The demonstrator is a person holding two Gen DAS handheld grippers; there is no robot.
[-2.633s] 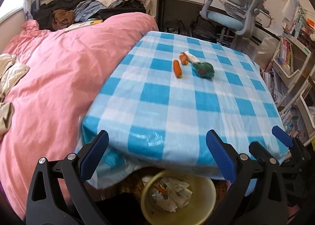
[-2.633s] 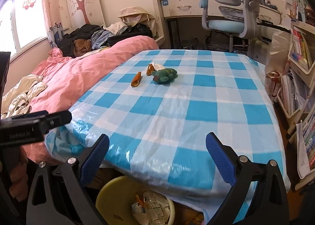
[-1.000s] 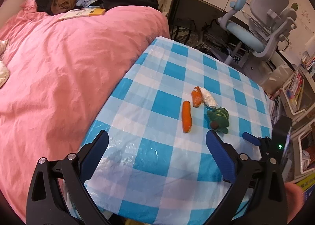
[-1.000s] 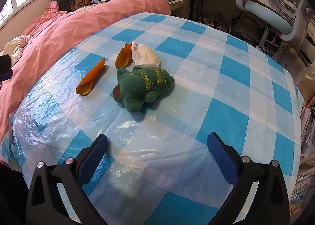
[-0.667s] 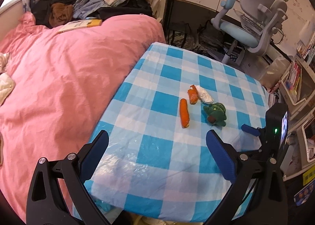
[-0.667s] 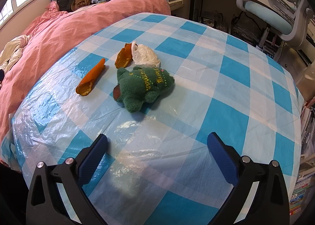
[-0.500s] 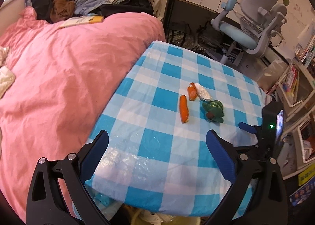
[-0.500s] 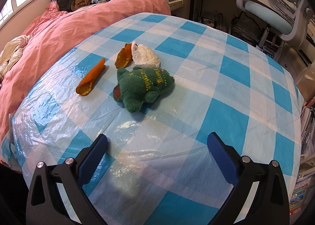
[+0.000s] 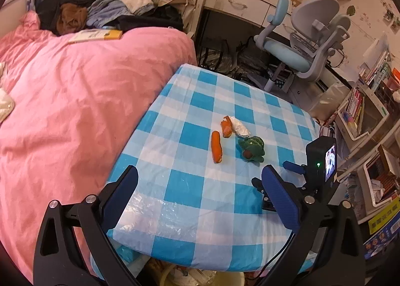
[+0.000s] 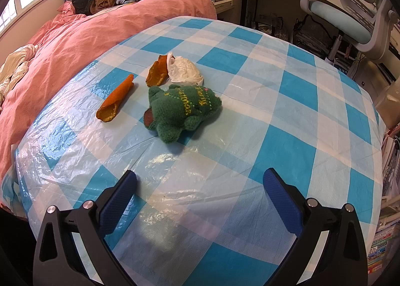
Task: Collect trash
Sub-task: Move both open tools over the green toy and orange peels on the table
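On the blue-and-white checked table [image 10: 287,116] lie a long orange peel [image 10: 115,99] [image 9: 216,146], a shorter orange peel [image 10: 157,71] [image 9: 225,127], a crumpled white tissue [image 10: 184,71] [image 9: 240,128] and a green knitted toy [image 10: 182,109] [image 9: 252,148]. My right gripper [image 10: 199,193] hovers open low over the table, just in front of the toy. My left gripper [image 9: 199,193] is open, higher up and farther back over the table's near edge. The right gripper's body [image 9: 310,181] shows in the left wrist view, right of the toy.
A pink duvet [image 9: 75,101] covers the bed against the table's left side, with piled clothes [image 9: 100,11] behind. A grey-blue desk chair [image 9: 305,46] stands beyond the table. Bookshelves [image 9: 362,121] line the right. A yellow bin's rim [image 9: 225,279] peeks out under the table's near edge.
My left gripper has pulled back from the table and sunk a little, so the objects look smaller. My right gripper has stayed still before the toy for the last second.
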